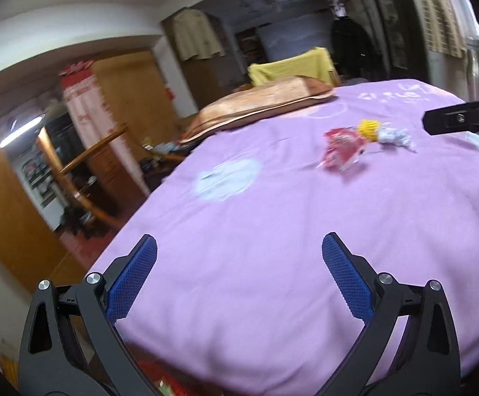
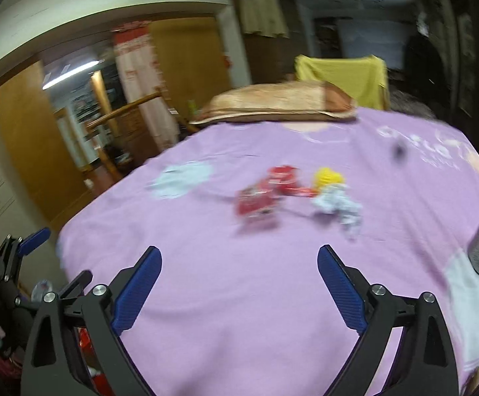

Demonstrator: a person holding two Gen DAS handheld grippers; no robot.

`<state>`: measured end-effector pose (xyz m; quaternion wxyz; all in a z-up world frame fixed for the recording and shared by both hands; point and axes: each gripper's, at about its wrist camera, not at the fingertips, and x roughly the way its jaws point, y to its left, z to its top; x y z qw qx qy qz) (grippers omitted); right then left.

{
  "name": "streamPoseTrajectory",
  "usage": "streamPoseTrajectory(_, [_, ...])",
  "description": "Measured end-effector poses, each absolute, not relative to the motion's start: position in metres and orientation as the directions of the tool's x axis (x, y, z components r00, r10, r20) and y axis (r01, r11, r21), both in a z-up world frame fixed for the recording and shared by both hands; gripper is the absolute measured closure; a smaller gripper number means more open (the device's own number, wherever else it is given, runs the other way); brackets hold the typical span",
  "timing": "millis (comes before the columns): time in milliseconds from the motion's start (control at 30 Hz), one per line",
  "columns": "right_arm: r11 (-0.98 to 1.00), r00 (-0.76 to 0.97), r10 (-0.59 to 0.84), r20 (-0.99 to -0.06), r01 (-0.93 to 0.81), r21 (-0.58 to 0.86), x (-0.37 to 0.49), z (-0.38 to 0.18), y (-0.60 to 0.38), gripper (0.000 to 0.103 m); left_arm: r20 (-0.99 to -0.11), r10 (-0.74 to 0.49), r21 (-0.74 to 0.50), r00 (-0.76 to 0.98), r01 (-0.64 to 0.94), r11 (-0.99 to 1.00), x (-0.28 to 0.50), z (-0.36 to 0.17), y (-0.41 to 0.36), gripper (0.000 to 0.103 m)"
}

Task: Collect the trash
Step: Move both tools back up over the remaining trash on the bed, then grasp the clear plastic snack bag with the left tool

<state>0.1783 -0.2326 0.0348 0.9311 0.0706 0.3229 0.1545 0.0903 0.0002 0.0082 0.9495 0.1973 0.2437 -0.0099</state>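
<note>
While both cameras look across a bed spread with a lilac cover [image 1: 272,231], the left gripper [image 1: 239,264] hangs over its near part with its blue pads set wide apart and nothing between them; the right gripper [image 2: 239,274] stands likewise, jaws spread wide and empty above the cover. Farther along the bed lies the trash, in a small cluster, well apart from both pairs of fingers: a crumpled red wrapper [image 2: 259,198], a second red piece [image 2: 285,178] just behind it, a yellow object [image 2: 328,178] to their right, and a white crumpled paper [image 2: 338,204] touching the yellow one; in the left view the same group sits toward the right, red wrapper [image 1: 342,148], yellow object [image 1: 368,128], white paper [image 1: 394,137]. At the far end rests a tan pillow [image 1: 262,102]; behind it a yellow cloth [image 1: 292,66] is draped over something; both pictures are blurred.
</note>
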Motion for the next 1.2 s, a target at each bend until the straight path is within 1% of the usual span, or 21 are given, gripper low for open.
streamPoseTrajectory(100, [0.955,0.747,0.286,-0.600,-0.169,0.246,0.203,0.023,-0.258,0.009,-0.478,0.045,0.372,0.877,0.156,0.915,0.116,0.004,-0.027,0.007])
streamPoseTrajectory(200, [0.979,0.772,0.181,-0.609,-0.085,0.184,0.215,0.010,-0.274,0.009,-0.484,0.018,0.370,0.875,0.186,0.910,0.137,0.004,-0.046,0.007])
streamPoseTrajectory(267, [0.986,0.769,0.141,-0.624,-0.050,0.161,0.223,-0.002,-0.281,0.009,-0.480,0.003,0.380,0.877,0.205,0.902,0.152,0.003,-0.062,0.007])
streamPoseTrajectory(333, [0.985,0.741,0.133,-0.658,-0.028,0.168,0.231,-0.013,-0.287,0.009,-0.472,-0.008,0.392,0.881,0.218,0.894,0.163,0.003,-0.076,0.007])
streamPoseTrajectory(400, [0.981,0.728,0.148,-0.670,-0.023,0.192,0.234,-0.019,-0.289,0.009,-0.467,-0.022,0.397,0.884,0.231,0.888,0.176,0.005,-0.087,0.007])
streamPoseTrajectory(500, [0.986,0.716,0.119,-0.688,-0.005,0.166,0.233,-0.023,-0.288,0.009,-0.470,-0.040,0.388,0.882,0.247,0.888,0.195,0.006,-0.100,0.007])
streamPoseTrajectory(567, [0.989,0.712,0.092,-0.696,0.015,0.146,0.234,-0.025,-0.289,0.009,-0.475,-0.047,0.377,0.879,0.252,0.891,0.208,0.007,-0.106,0.007])
streamPoseTrajectory(767, [0.985,0.696,0.097,-0.712,0.034,0.167,0.235,-0.031,-0.292,0.009,-0.488,-0.061,0.360,0.871,0.265,0.895,0.244,0.003,-0.119,0.007])
streamPoseTrajectory(933, [0.991,0.685,0.075,-0.725,0.030,0.132,0.236,-0.036,-0.286,0.009,-0.534,-0.069,0.328,0.843,0.282,0.901,0.265,-0.013,-0.123,0.007])
streamPoseTrajectory(1100, [0.992,0.668,0.081,-0.740,0.021,0.127,0.236,-0.041,-0.281,0.009,-0.590,-0.051,0.340,0.806,0.306,0.889,0.276,-0.030,-0.117,0.006])
streamPoseTrajectory(1200, [0.994,0.661,0.073,-0.747,0.017,0.112,0.238,-0.043,-0.280,0.009,-0.599,-0.050,0.320,0.799,0.296,0.900,0.284,-0.030,-0.109,0.007])
